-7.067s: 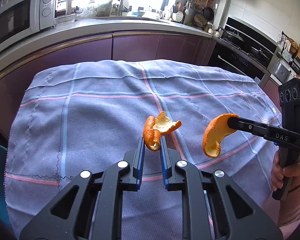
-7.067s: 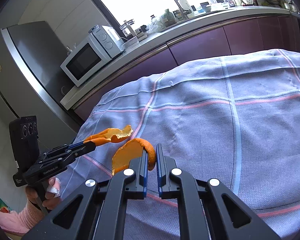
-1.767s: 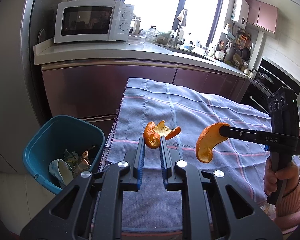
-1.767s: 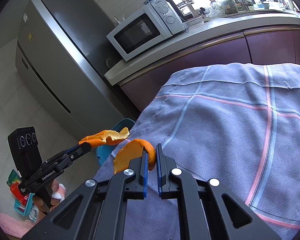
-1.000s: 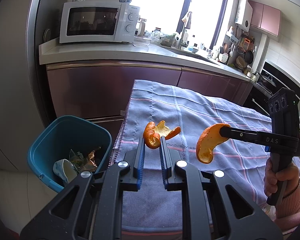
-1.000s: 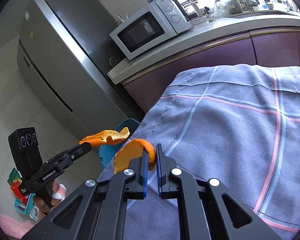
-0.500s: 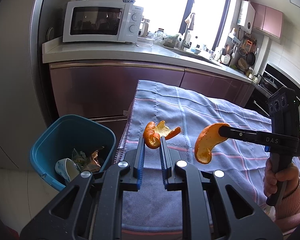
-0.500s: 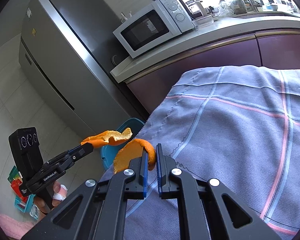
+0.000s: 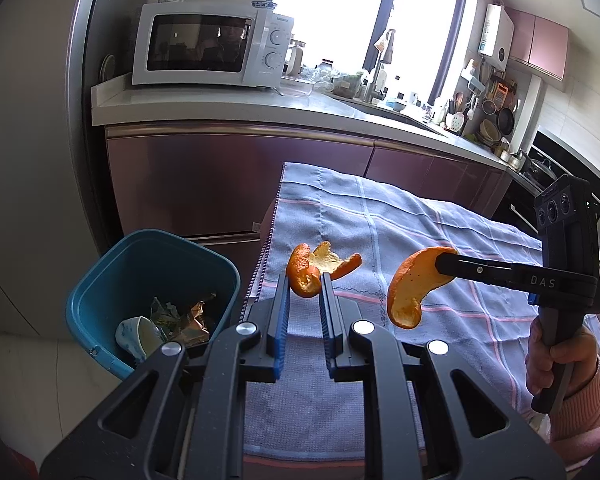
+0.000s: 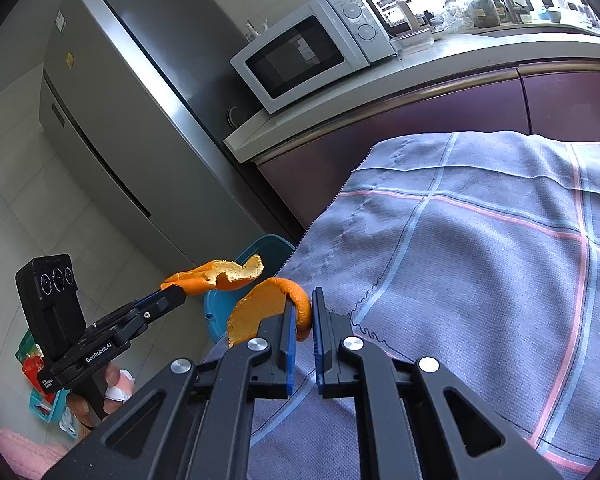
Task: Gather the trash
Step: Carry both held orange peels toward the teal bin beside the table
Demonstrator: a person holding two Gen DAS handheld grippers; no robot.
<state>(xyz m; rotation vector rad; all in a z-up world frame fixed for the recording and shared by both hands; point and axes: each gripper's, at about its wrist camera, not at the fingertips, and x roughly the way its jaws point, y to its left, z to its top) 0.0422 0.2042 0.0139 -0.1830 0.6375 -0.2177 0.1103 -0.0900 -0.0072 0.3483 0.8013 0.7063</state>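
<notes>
My left gripper (image 9: 305, 280) is shut on a ragged piece of orange peel (image 9: 312, 268), held in the air over the left edge of the table. My right gripper (image 10: 302, 316) is shut on a curved piece of orange peel (image 10: 260, 308), which in the left wrist view hangs at the right as a crescent (image 9: 414, 286). A blue trash bin (image 9: 112, 276) stands on the floor left of the table, below and left of the left gripper, with a cup and wrappers inside. In the right wrist view the bin (image 10: 260, 252) is partly hidden behind both peels.
A blue-grey checked cloth (image 9: 420, 232) covers the table. Purple cabinets with a counter and a white microwave (image 9: 208, 46) stand behind. A steel fridge (image 10: 112, 112) rises at the left. A hand in a pink sleeve (image 9: 560, 364) holds the right gripper's handle.
Both views have drifted slightly, so the bin and table edge sit a little further right in the left wrist view. Both grippers keep their peels.
</notes>
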